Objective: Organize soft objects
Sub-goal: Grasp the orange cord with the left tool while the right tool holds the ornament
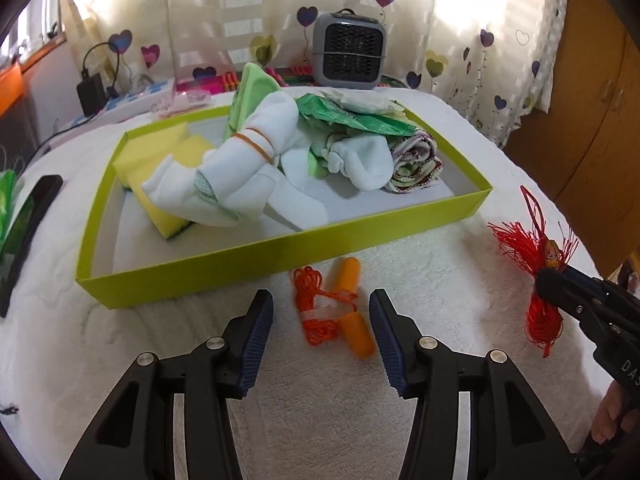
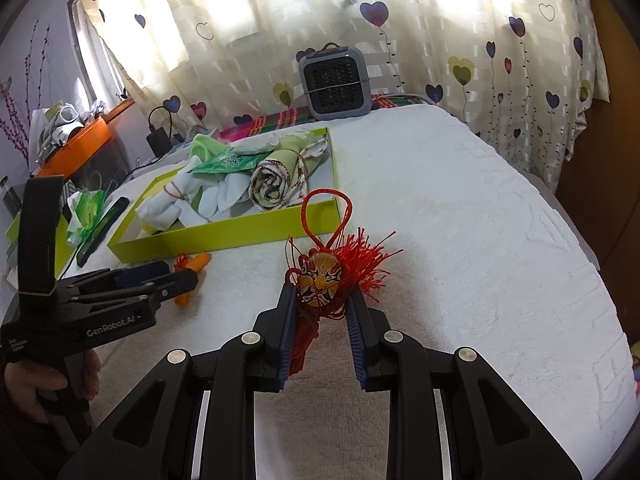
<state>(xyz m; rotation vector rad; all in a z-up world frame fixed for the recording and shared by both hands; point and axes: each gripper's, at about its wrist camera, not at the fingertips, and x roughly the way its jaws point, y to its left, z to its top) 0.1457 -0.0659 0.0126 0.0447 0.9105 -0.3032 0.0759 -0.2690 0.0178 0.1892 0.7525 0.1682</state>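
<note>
**Two grippers over the white cover, one holding a red tassel**

The left gripper (image 1: 320,320) hung low over the white towelling cover (image 2: 480,240); its fingers (image 1: 258,328) stood spread, pinching nothing, with the orange skipping rope (image 1: 340,312) lying on the cover between them, its cord bunched beside two orange handles; the pads did not touch it. Just beyond it sat the lime-green tray (image 1: 280,248), its near wall close to the rope; inside lay yellow sponges (image 1: 160,160) at the left, a white cloth bundle (image 1: 240,168) bound with rubber bands in the middle, a green packet (image 1: 352,120) and a rolled patterned cloth (image 1: 416,164) at the right. The right gripper (image 2: 322,300) was off to the right of the tray; its fingers (image 2: 288,320) were pinching a red tassel ornament (image 2: 320,284) with a painted mask face, the loop standing up and the fringe fanning out to the right. A grey fan heater (image 2: 334,80) stood at the far edge before the heart-print curtain (image 2: 520,80); a dark phone (image 1: 32,232) lay left of the tray.
</note>
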